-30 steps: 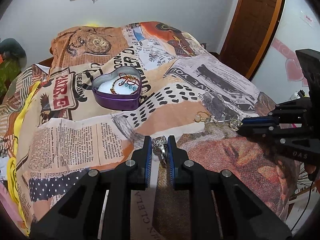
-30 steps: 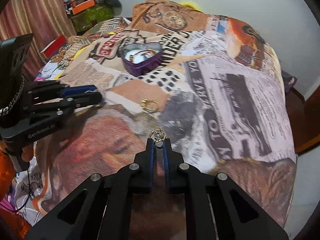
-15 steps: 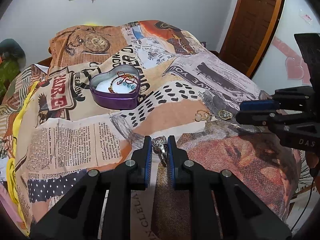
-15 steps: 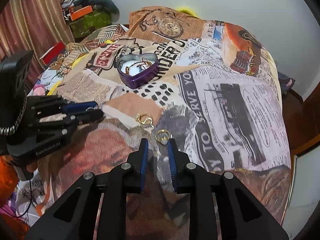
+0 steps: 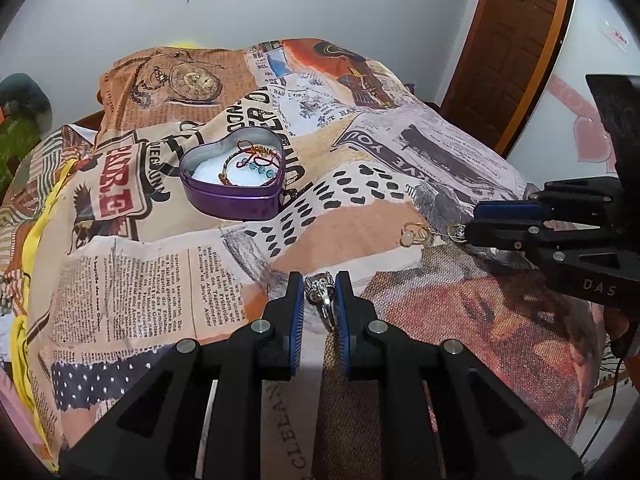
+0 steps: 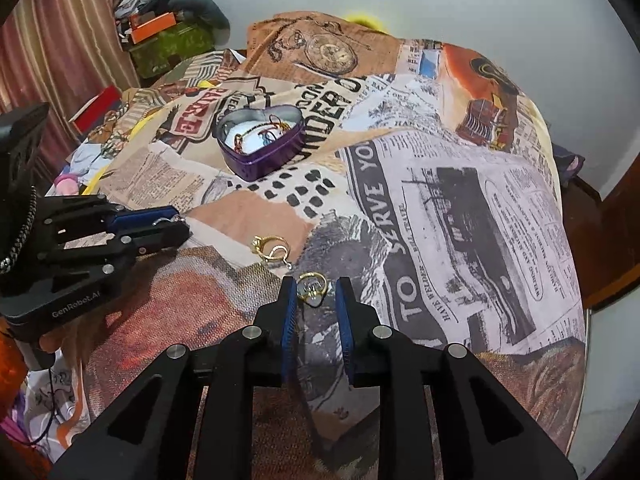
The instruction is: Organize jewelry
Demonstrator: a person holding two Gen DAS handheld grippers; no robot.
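Note:
My left gripper (image 5: 319,289) is shut on a silver ring (image 5: 320,292), held just above the printed bedspread. It also shows in the right wrist view (image 6: 176,226) at the left. My right gripper (image 6: 316,292) is open, its jaws on either side of a gold ring with a clear stone (image 6: 312,287) lying on the bedspread. This ring shows in the left wrist view (image 5: 455,231) at the right gripper's tips (image 5: 474,224). A gold earring pair (image 6: 272,249) lies just beyond it, also in the left wrist view (image 5: 414,234). A purple heart-shaped tin (image 5: 234,196) holds bracelets (image 5: 250,160) farther back.
The bed is covered by a newspaper-print spread (image 5: 160,280). A wooden door (image 5: 516,40) stands at the back right. Boxes and clutter (image 6: 160,36) sit beside a curtain at the back left of the right wrist view. The bed's right edge (image 6: 576,240) drops off.
My right gripper let go of the gold ring, opened, and now stands with its jaws around the ring on the bedspread. My left gripper kept hold of the silver ring.

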